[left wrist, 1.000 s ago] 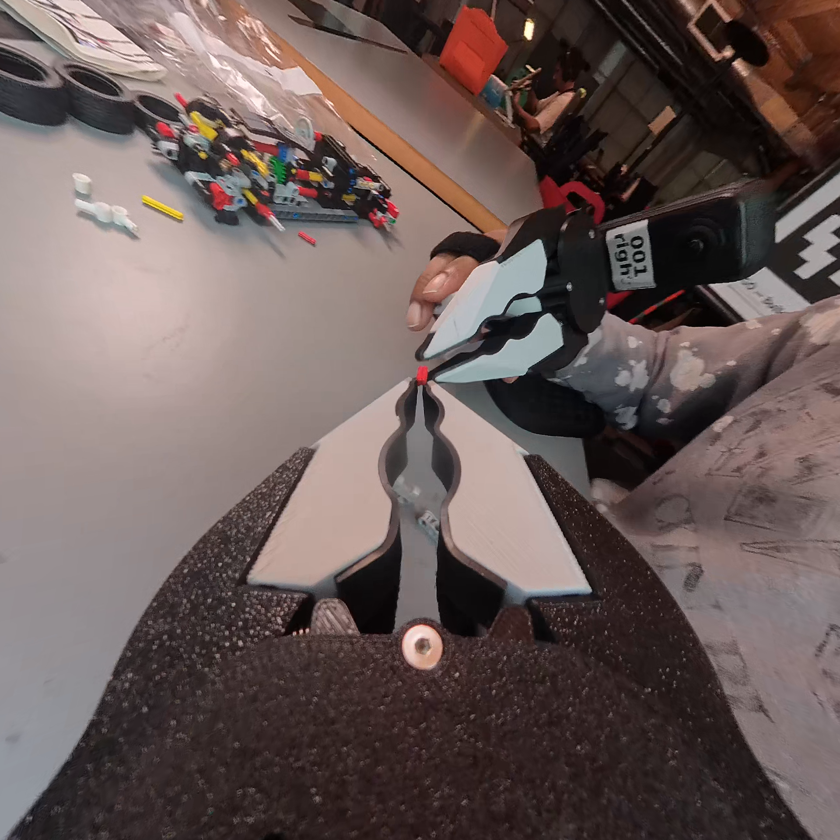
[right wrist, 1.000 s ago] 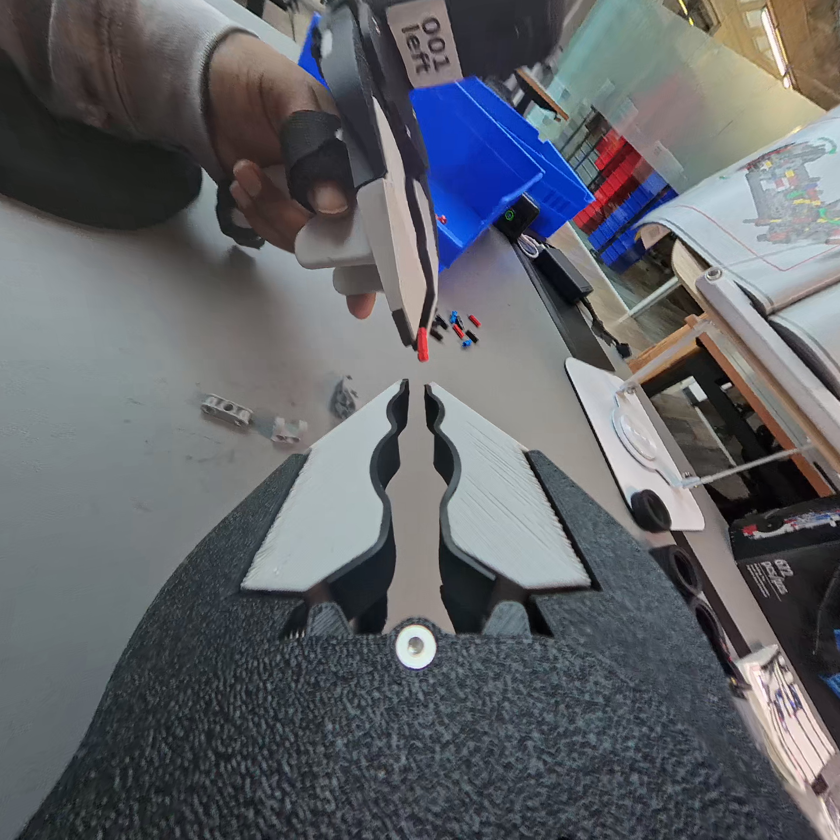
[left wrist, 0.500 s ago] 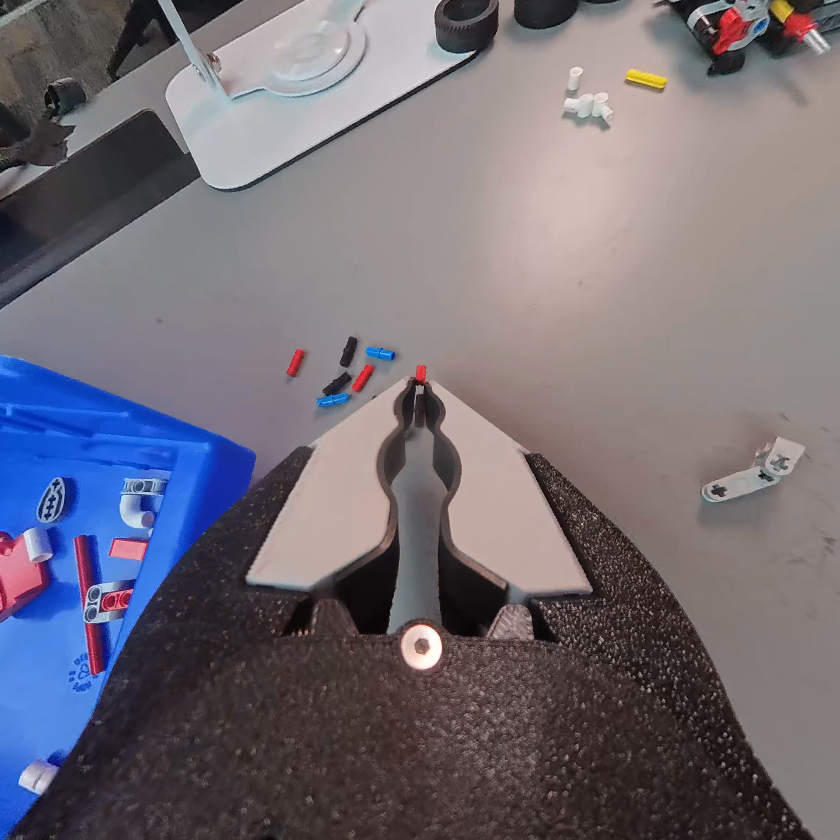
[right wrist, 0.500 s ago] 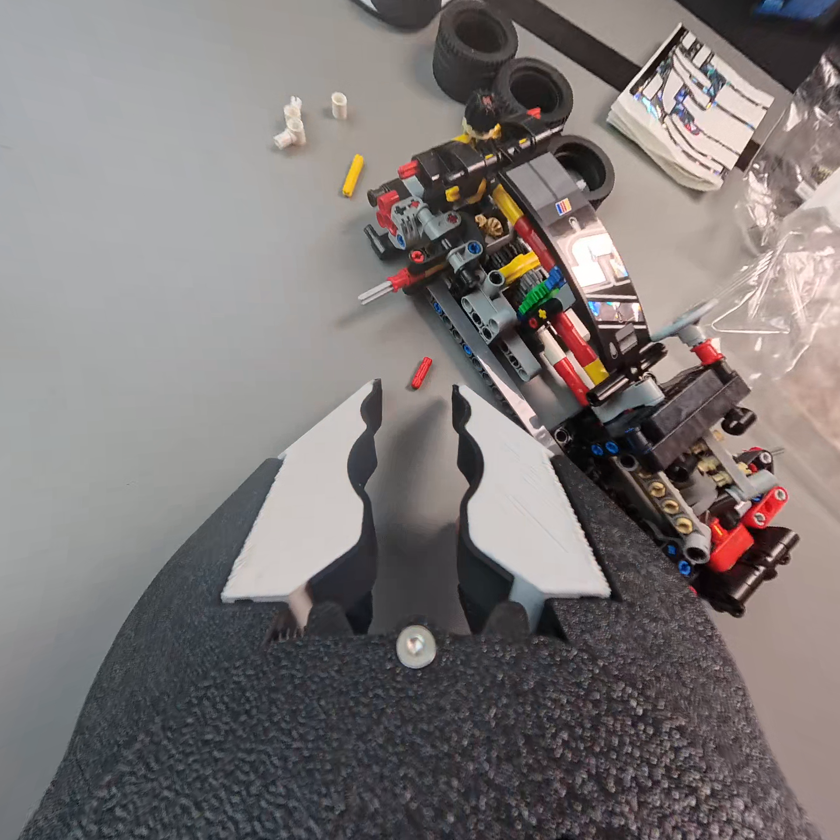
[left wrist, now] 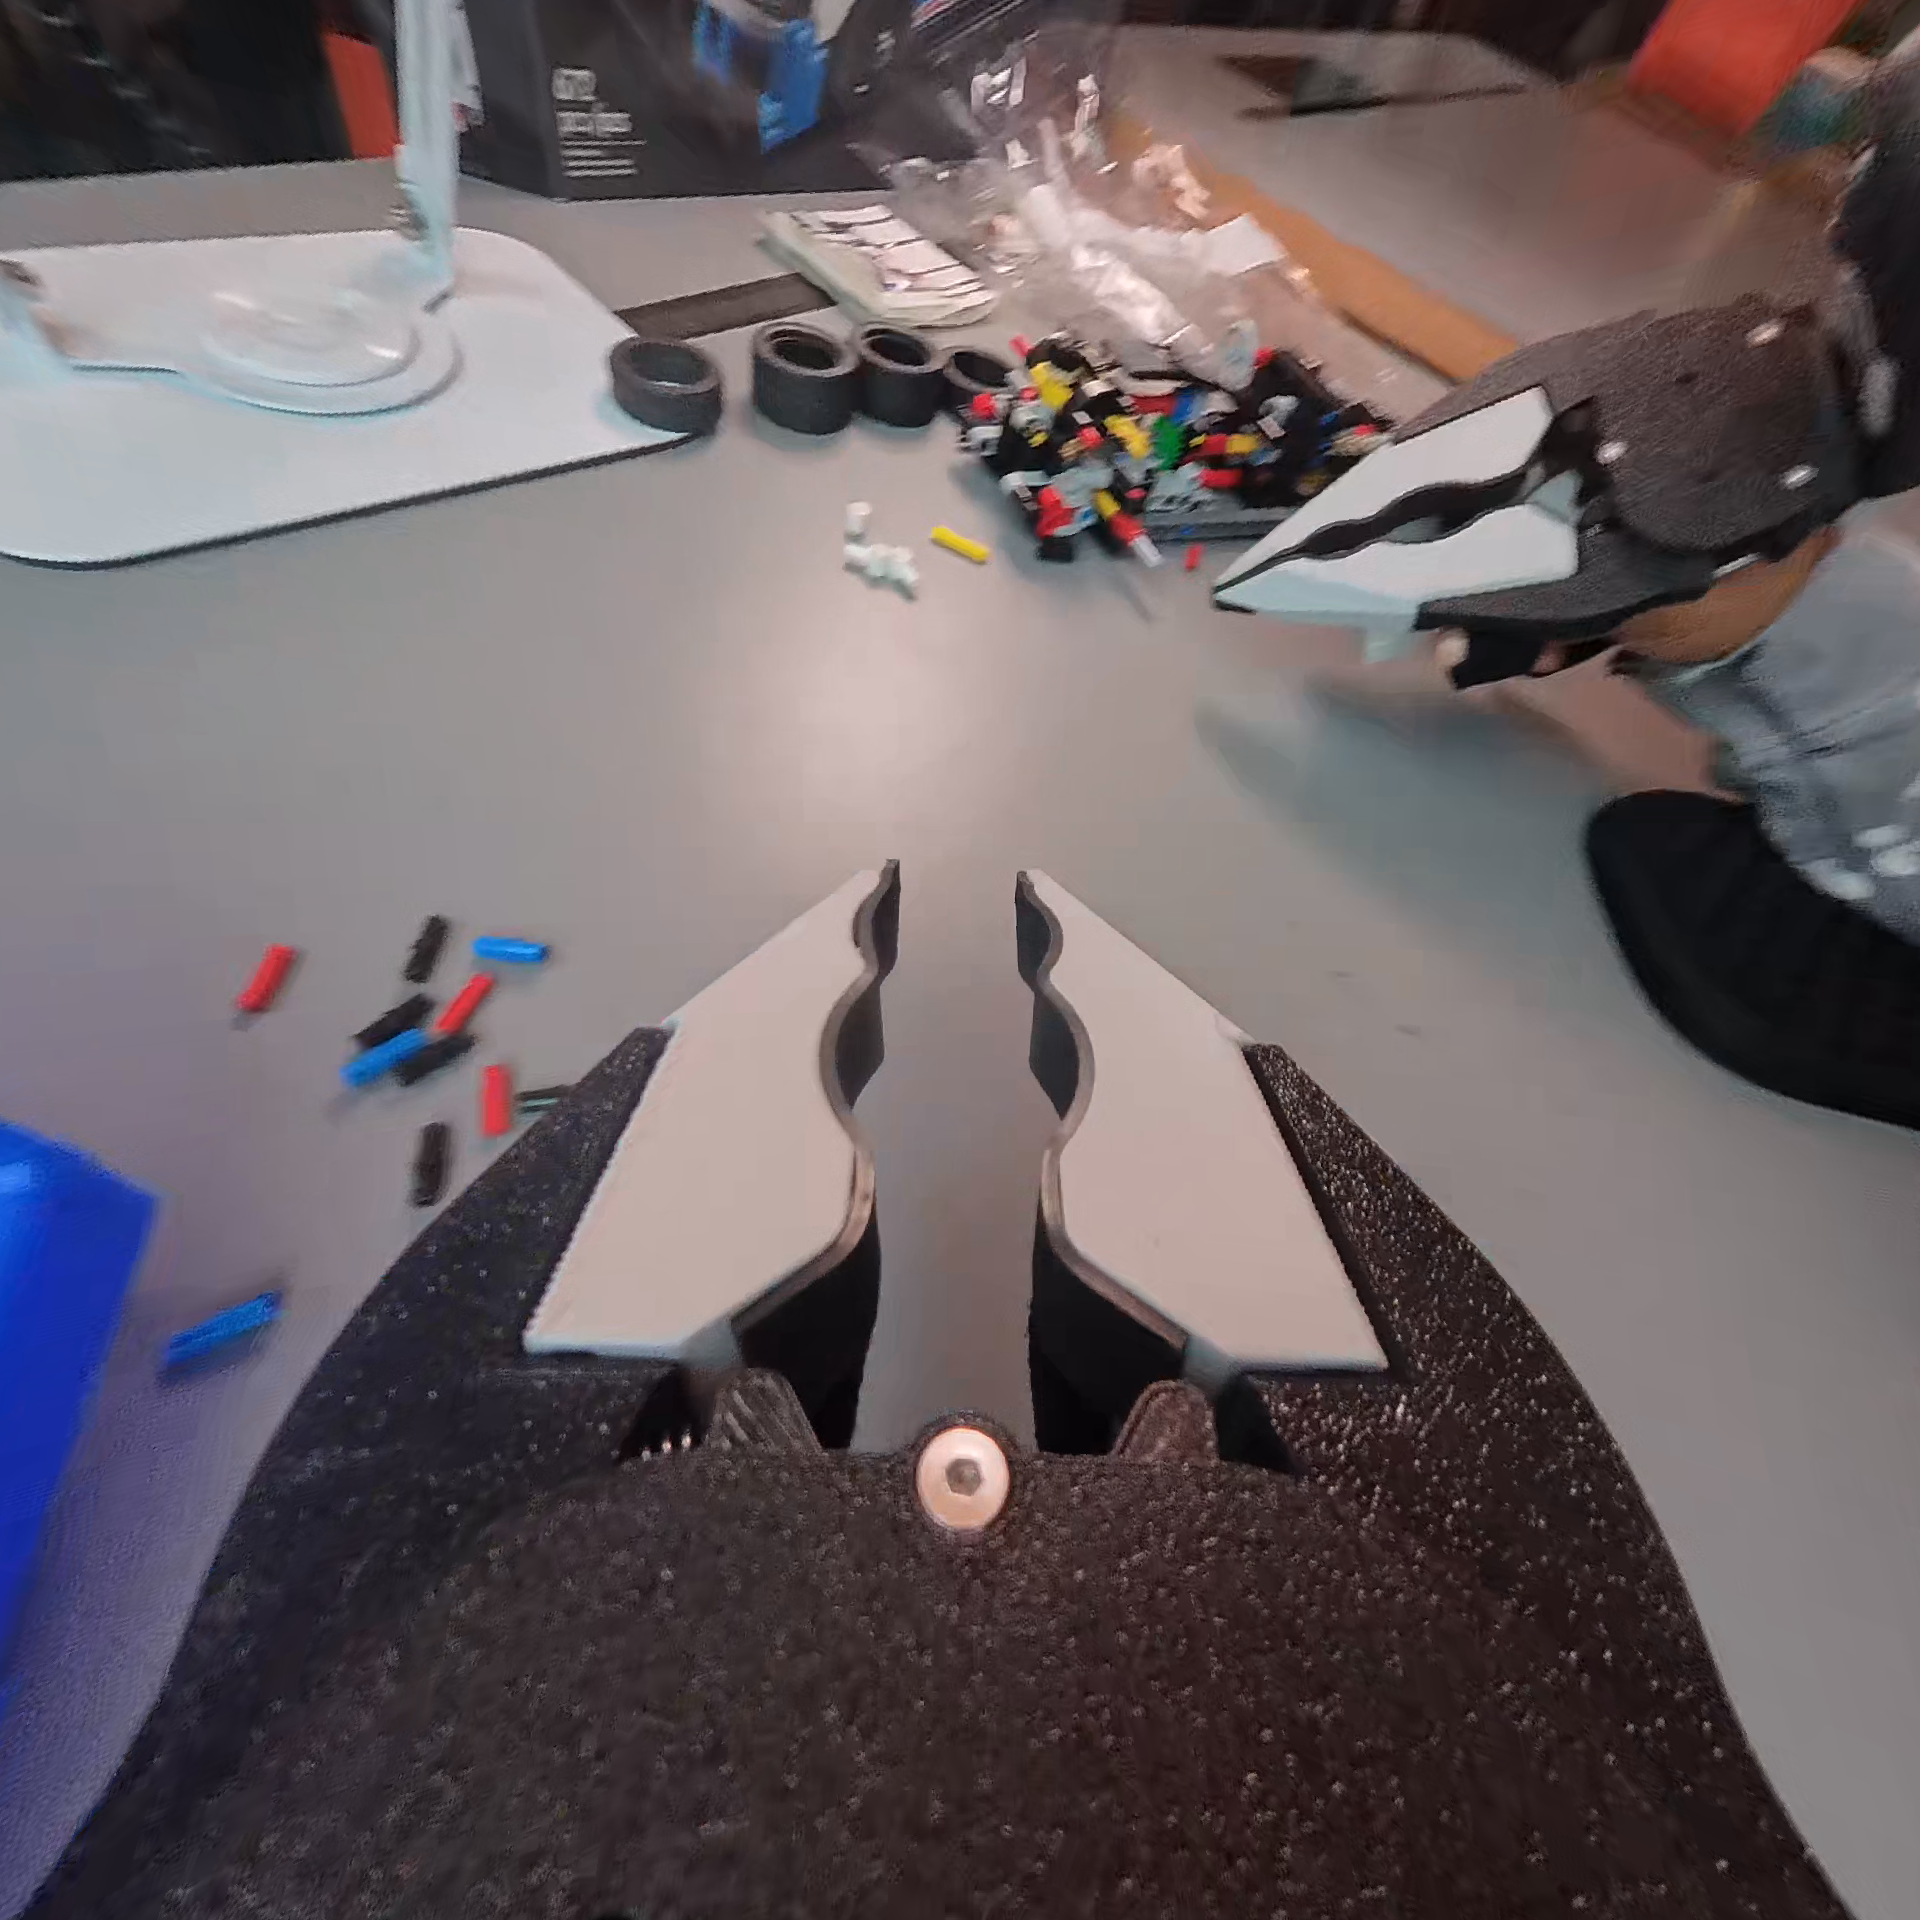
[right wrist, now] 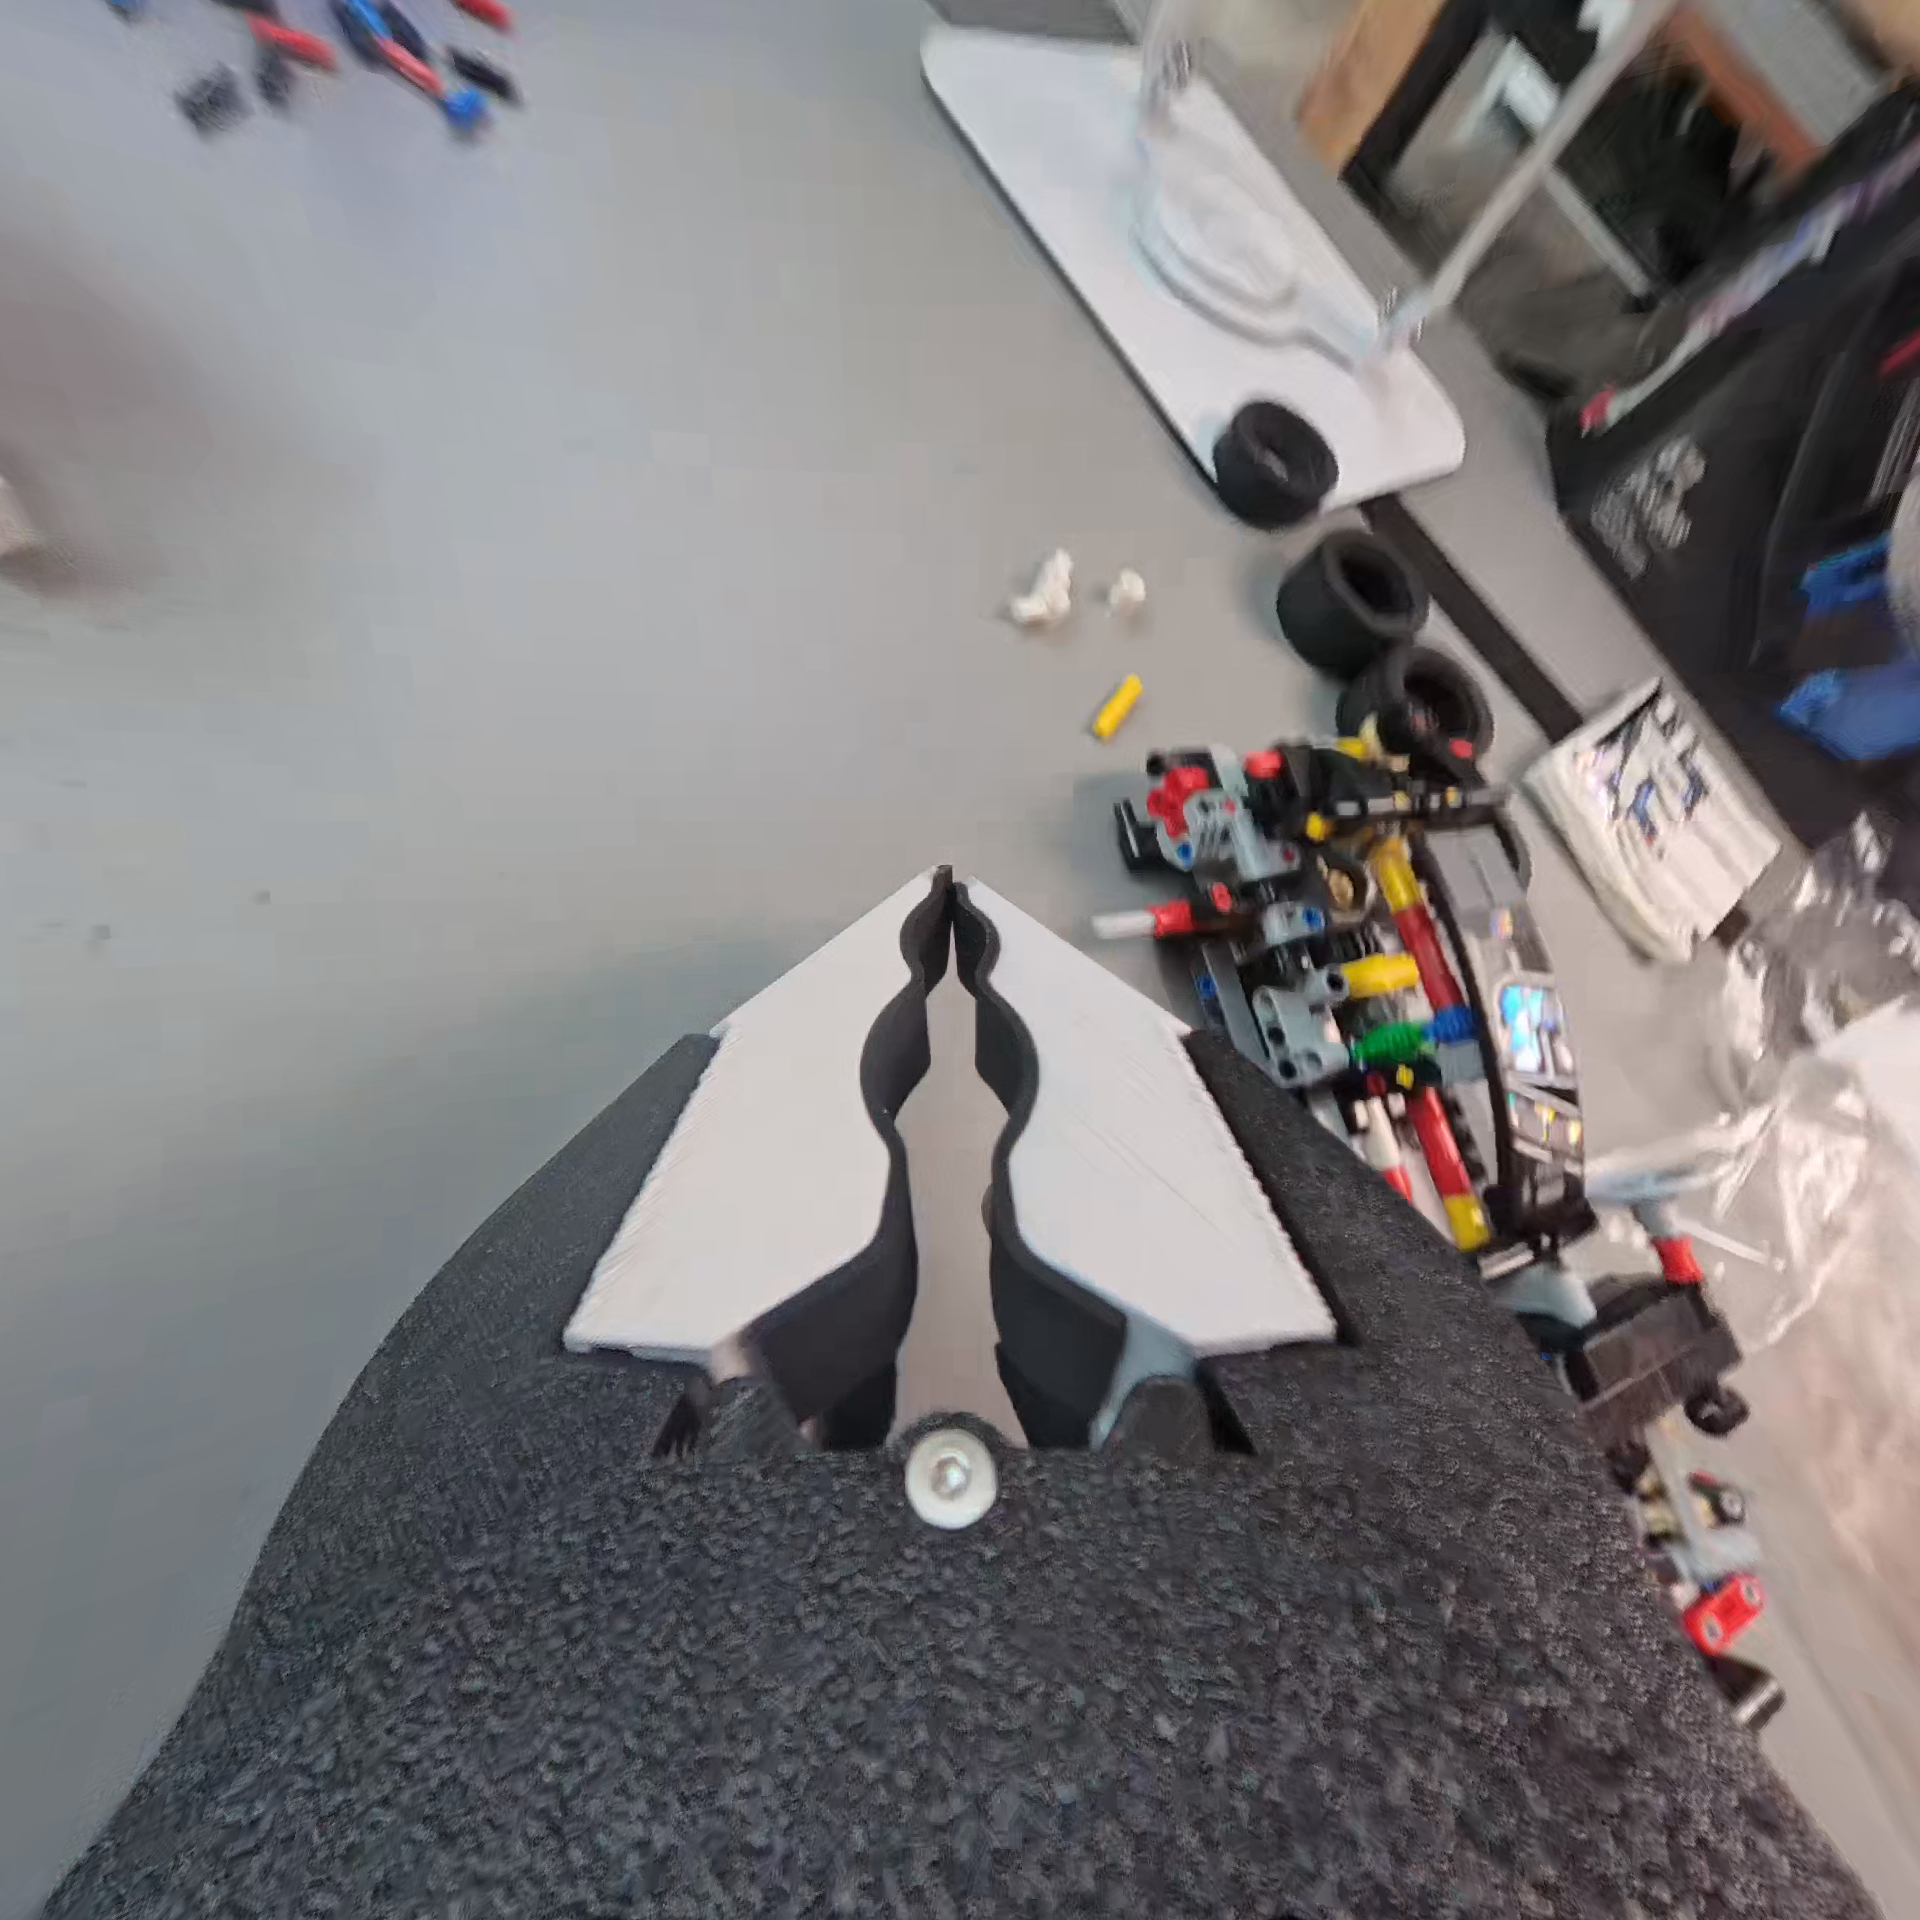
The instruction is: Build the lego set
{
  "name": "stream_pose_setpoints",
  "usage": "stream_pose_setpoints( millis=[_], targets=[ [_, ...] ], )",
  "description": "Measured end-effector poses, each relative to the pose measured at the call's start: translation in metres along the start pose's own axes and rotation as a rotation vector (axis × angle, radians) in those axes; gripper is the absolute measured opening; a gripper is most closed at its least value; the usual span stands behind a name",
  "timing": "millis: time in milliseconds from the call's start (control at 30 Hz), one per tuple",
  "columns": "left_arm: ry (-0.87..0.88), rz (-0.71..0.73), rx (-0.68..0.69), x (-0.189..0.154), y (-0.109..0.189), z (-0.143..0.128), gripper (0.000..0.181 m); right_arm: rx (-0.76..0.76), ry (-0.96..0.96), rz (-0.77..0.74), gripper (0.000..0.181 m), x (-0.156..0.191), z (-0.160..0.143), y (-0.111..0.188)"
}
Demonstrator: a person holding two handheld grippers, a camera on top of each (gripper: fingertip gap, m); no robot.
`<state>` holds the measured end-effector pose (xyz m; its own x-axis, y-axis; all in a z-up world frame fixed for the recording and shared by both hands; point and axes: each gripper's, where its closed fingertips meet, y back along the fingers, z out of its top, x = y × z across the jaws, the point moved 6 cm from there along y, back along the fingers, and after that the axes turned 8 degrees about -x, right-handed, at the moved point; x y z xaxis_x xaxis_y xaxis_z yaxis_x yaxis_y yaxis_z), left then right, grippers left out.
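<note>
The half-built Lego car (left wrist: 1143, 457) lies on the grey table at the far right; it also shows in the right wrist view (right wrist: 1382, 987). My left gripper (left wrist: 958, 875) is open and empty above bare table. A scatter of small red, blue and black pins (left wrist: 416, 1029) lies to its left. My right gripper (right wrist: 945, 878) is shut just left of the car's front; I see nothing between its tips. It also shows in the left wrist view (left wrist: 1226, 597), near a small red pin (left wrist: 1193, 558) beside the car.
Black tyres (left wrist: 805, 379) (right wrist: 1351, 597), white pieces (left wrist: 878, 556) and a yellow pin (left wrist: 958, 542) lie left of the car. A white stand base (left wrist: 260, 364), a booklet (left wrist: 883, 270), plastic bags (left wrist: 1091, 239) and a black box (right wrist: 1766, 468) stand behind. A blue bin (left wrist: 52, 1299) is near left. One gripper's finger ends stand about 20 cm off the other's.
My left gripper has opened and the red pin it held is gone from its tips. My right gripper has shut and swung left of the car. Both views have turned sharply.
</note>
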<state>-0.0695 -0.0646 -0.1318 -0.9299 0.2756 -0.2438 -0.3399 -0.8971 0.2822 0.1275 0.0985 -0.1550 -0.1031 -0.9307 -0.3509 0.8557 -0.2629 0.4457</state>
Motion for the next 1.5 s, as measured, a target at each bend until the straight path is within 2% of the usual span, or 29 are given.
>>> stream_pose_setpoints(
  millis=[67, 133, 233, 300, 433, 700, 900, 1000, 1067, 1133, 1300, 1400, 1500],
  targets=[
    [0.074, -0.099, -0.001, -0.013, -0.004, -0.001, 0.021, -0.057, 0.067, 0.000, 0.000, 0.014, 0.018, 0.001],
    [0.068, -0.110, 0.029, -0.016, -0.007, -0.006, 0.021, -0.033, 0.086, -0.070, 0.000, 0.009, 0.021, 0.003],
    [0.002, -0.080, 0.039, -0.017, -0.006, -0.007, 0.020, 0.058, -0.064, -0.165, 0.002, -0.021, -0.001, 0.010],
    [-0.024, -0.065, 0.032, -0.016, -0.005, -0.005, 0.020, 0.111, -0.207, -0.166, 0.021, -0.036, -0.019, 0.016],
    [-0.031, -0.046, 0.010, -0.013, -0.002, -0.002, 0.020, 0.197, -0.312, -0.152, 0.034, -0.045, -0.044, 0.018],
    [-0.029, -0.013, -0.022, -0.005, 0.004, 0.003, 0.021, 0.257, -0.411, -0.165, 0.027, -0.053, -0.048, 0.001],
    [-0.053, -0.013, 0.002, -0.005, 0.002, -0.001, 0.021, 0.287, -0.430, -0.111, 0.017, -0.057, -0.046, -0.005],
    [-0.070, -0.010, 0.010, -0.006, 0.002, -0.002, 0.021, 0.275, -0.373, -0.109, 0.012, -0.056, -0.045, -0.005],
    [-0.060, -0.024, 0.007, -0.008, 0.002, -0.002, 0.021, 0.201, -0.296, -0.059, 0.012, -0.047, -0.039, -0.004],
    [-0.003, -0.076, -0.006, -0.014, 0.001, -0.001, 0.021, 0.056, -0.218, -0.022, 0.012, -0.034, -0.020, 0.000],
    [0.284, -0.311, -0.046, -0.035, -0.004, 0.003, 0.025, -0.386, 0.145, 0.123, 0.013, 0.035, 0.053, 0.019],
    [0.474, -0.457, -0.063, -0.044, -0.005, 0.003, 0.027, -0.472, 0.310, 0.175, 0.013, 0.078, 0.078, 0.019],
    [0.605, -0.555, -0.034, -0.049, -0.006, 0.000, 0.028, -0.518, 0.422, 0.195, 0.013, 0.104, 0.089, 0.018]
  ],
)
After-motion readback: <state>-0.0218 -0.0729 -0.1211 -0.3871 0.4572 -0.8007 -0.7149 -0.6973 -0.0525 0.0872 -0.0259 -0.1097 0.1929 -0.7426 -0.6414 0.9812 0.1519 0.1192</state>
